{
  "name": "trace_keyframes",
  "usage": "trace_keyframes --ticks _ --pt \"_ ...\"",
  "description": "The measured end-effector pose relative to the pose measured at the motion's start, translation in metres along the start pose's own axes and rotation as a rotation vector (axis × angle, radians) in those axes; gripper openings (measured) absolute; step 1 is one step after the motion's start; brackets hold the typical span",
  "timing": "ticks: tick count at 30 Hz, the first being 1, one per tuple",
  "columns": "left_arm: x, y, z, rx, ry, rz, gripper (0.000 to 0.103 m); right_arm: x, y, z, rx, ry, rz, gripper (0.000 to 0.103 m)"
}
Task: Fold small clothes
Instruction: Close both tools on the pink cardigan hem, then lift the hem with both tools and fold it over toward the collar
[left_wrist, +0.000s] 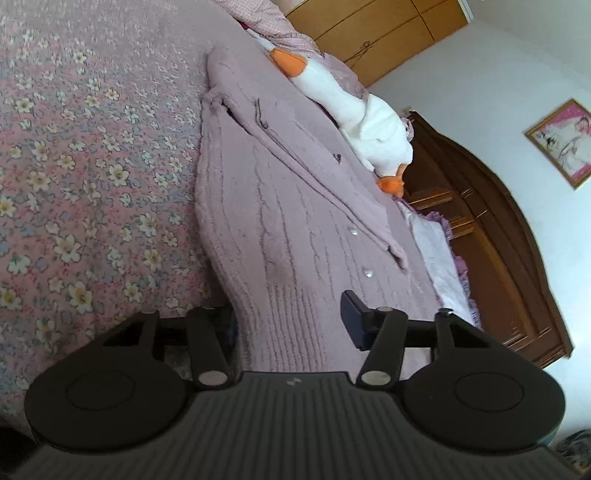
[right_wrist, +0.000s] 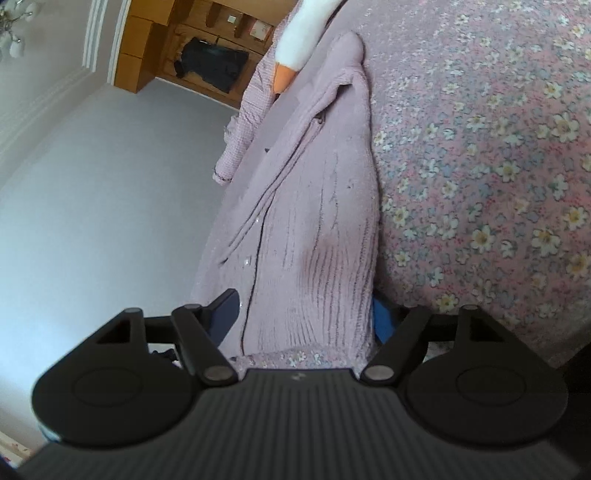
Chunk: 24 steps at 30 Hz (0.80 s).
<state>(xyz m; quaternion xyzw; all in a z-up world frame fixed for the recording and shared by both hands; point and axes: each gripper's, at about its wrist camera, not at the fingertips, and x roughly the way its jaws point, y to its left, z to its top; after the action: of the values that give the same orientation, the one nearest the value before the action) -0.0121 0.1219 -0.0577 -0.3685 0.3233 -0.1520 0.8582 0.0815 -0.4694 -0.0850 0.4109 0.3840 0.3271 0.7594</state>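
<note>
A lilac knitted cardigan (left_wrist: 280, 206) with small pearl buttons lies lengthwise on the floral bedspread (left_wrist: 92, 166), its ribbed hem nearest both cameras. My left gripper (left_wrist: 291, 321) is open with its fingers wide apart around the hem. The left finger is hidden under the knit and the right finger (left_wrist: 354, 321) rests on top near the button strip. In the right wrist view the same cardigan (right_wrist: 325, 206) runs away from my right gripper (right_wrist: 304, 317). That gripper is also open, straddling the hem, with a blue pad (right_wrist: 384, 321) showing behind the cloth's right edge.
A white plush goose (left_wrist: 369, 122) with orange beak and feet lies just beyond the cardigan, also seen as the goose (right_wrist: 299, 40) at the top. A frilled pillow (left_wrist: 443, 266) and dark wooden headboard (left_wrist: 480, 240) lie to the right. A checked quilt (right_wrist: 247, 110) hangs off the bed.
</note>
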Motion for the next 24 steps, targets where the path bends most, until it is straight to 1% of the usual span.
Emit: trace_keyframes --ticks 1,2,3,4,5,6,7,10,12,14,18,21,24 --pt "0.000 -0.001 -0.001 0.004 0.001 0.010 0.053 0.002 0.002 -0.001 -0.008 -0.001 -0.008 0.065" --pt "-0.001 0.000 -0.004 -0.003 0.001 0.014 0.047 0.003 0.004 -0.001 -0.022 0.003 -0.025 0.060" --pt "-0.001 0.002 -0.004 -0.013 0.002 0.015 0.040 0.005 0.005 -0.002 -0.032 0.003 -0.047 0.046" --pt "-0.003 0.005 -0.004 -0.027 0.000 0.020 0.034 0.005 0.004 -0.004 -0.034 0.000 -0.072 0.038" --pt "-0.005 0.008 -0.004 -0.040 -0.004 0.025 0.030 0.005 0.003 -0.005 -0.029 -0.002 -0.094 0.022" --pt "-0.006 0.010 -0.005 -0.048 -0.008 0.035 0.020 0.004 -0.001 -0.006 -0.018 -0.005 -0.112 0.016" --pt "-0.007 0.011 -0.005 -0.050 -0.010 0.056 0.012 0.002 -0.003 -0.007 -0.005 -0.006 -0.106 0.016" --pt "-0.008 0.012 -0.006 -0.046 0.009 0.045 0.010 0.000 -0.003 -0.011 -0.014 -0.008 -0.106 0.016" --pt "-0.009 0.010 -0.007 -0.033 0.006 0.029 0.009 -0.001 0.000 -0.012 -0.026 -0.007 -0.103 0.013" --pt "-0.011 0.008 -0.006 -0.044 -0.008 -0.002 0.009 0.000 0.005 -0.013 -0.041 -0.012 -0.084 0.012" --pt "-0.017 0.013 0.000 -0.104 -0.037 -0.107 0.008 0.002 0.016 -0.008 -0.067 -0.028 -0.005 0.011" --pt "-0.019 0.014 0.004 -0.133 -0.057 -0.146 0.008 0.003 0.027 0.000 -0.085 -0.074 0.050 0.011" --pt "-0.022 0.011 0.010 -0.138 -0.080 -0.163 0.008 0.005 0.036 0.010 -0.101 -0.108 0.094 0.011"
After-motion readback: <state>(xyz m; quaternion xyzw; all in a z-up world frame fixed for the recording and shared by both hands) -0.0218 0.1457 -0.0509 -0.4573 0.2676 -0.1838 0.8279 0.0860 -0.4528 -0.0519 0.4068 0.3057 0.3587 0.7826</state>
